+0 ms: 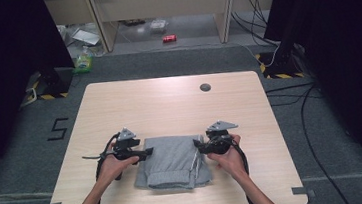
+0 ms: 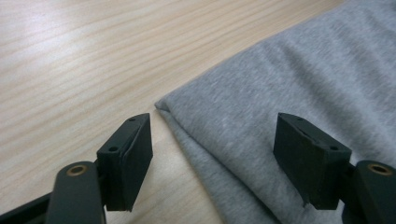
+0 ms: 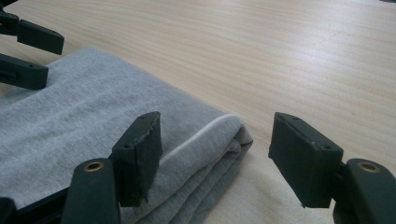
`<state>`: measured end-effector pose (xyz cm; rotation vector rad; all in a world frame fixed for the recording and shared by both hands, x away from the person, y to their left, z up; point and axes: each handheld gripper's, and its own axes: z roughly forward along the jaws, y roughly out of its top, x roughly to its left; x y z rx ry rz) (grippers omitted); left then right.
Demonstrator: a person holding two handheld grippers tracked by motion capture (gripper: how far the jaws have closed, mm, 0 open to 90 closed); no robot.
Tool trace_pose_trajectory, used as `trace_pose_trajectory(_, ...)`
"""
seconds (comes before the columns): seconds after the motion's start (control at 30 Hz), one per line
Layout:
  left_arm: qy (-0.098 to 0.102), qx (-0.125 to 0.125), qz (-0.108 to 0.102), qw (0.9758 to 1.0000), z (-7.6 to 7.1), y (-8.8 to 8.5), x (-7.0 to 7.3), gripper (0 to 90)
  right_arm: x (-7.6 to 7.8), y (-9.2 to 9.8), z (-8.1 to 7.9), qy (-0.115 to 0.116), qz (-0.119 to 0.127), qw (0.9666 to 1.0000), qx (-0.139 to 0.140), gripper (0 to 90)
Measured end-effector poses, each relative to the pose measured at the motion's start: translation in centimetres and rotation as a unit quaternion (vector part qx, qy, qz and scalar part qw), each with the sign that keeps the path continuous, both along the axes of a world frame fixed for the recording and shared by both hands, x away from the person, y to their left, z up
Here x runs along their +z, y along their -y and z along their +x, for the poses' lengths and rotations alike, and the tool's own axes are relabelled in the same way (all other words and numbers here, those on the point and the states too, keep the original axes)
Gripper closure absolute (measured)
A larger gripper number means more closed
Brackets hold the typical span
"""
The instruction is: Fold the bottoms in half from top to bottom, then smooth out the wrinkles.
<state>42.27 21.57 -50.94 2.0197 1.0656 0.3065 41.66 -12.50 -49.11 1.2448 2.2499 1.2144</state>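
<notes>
The left tongs (image 2: 212, 154) stand open over a corner of folded grey fabric (image 2: 289, 84), perhaps a sweatshirt, lying on the wooden counter (image 2: 93, 60).

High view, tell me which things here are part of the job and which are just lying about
Part of the job: folded grey garment; left gripper; right gripper; both open at its far corners.

Lying about: red can and green bottle on the floor; cables.

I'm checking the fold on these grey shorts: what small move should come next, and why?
Probably ease both grippers back: the left gripper and right gripper stand open at the far corners of the folded grey shorts, pressing on nothing, and the cloth lies flat on the table.
</notes>
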Motion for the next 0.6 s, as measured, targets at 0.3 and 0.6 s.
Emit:
trace_pose_trajectory(0.3, 0.011, 0.005, 0.03, 0.9995, 0.0, 0.0, -0.7, 26.9, -0.3, -0.2, 0.1, 0.001, -0.017, 0.9999, -0.001, 34.5)
trace_pose_trajectory(0.6, 0.03, 0.006, 0.027, 0.9992, -0.1, -0.5, -1.1, 26.6, -0.9, 0.1, 0.2, -0.004, -0.048, 0.9988, -0.013, 34.8)
